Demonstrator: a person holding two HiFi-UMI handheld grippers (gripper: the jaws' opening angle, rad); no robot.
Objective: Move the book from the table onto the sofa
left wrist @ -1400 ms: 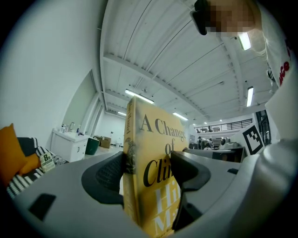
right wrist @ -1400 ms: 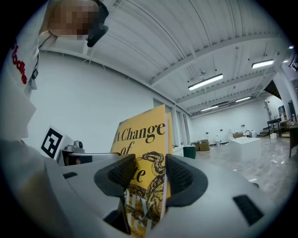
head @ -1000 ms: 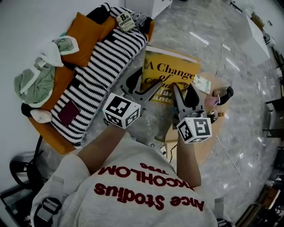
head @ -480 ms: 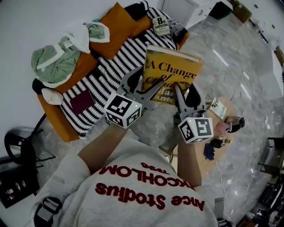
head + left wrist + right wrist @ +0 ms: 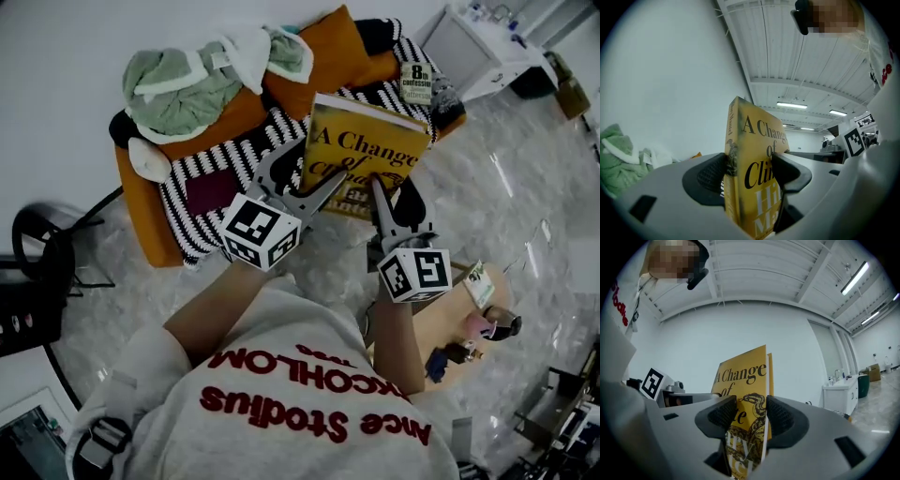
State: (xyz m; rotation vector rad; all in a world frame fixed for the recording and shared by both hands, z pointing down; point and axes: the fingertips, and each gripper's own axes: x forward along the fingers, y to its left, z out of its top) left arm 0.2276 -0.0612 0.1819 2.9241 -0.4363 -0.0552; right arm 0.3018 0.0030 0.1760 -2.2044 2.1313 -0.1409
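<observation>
**Operator:** Report the state of both tongs.

**Inspector:** The left tongs (image 5: 749, 171) are clamped on the yellow hardcover book (image 5: 366, 150) near its spine, with one pad on each cover. The right tongs (image 5: 751, 416) are clamped on the same book at its page edge. The book is carried between them, clear of any support, with its front cover facing the head view.

**Operator:** Where is the book relative to the furniture?

**Inspector:** In the head view it overlaps the front edge of the orange sofa (image 5: 141, 202) and the grey marble floor (image 5: 525, 187). It is well apart from the small round wooden surface (image 5: 450, 323).

**Operator:** What does each piece of furniture hold?

**Inspector:** The sofa holds:
- a black-and-white striped blanket (image 5: 187, 202)
- an orange cushion (image 5: 319, 56)
- a crumpled green-and-white garment (image 5: 173, 94)
- a small paperback (image 5: 416, 82) at its far end (title only partly legible)

The wooden surface carries a small card (image 5: 478, 281), a pink item (image 5: 480, 325) and a blue item (image 5: 438, 364). These are too small to identify.
</observation>
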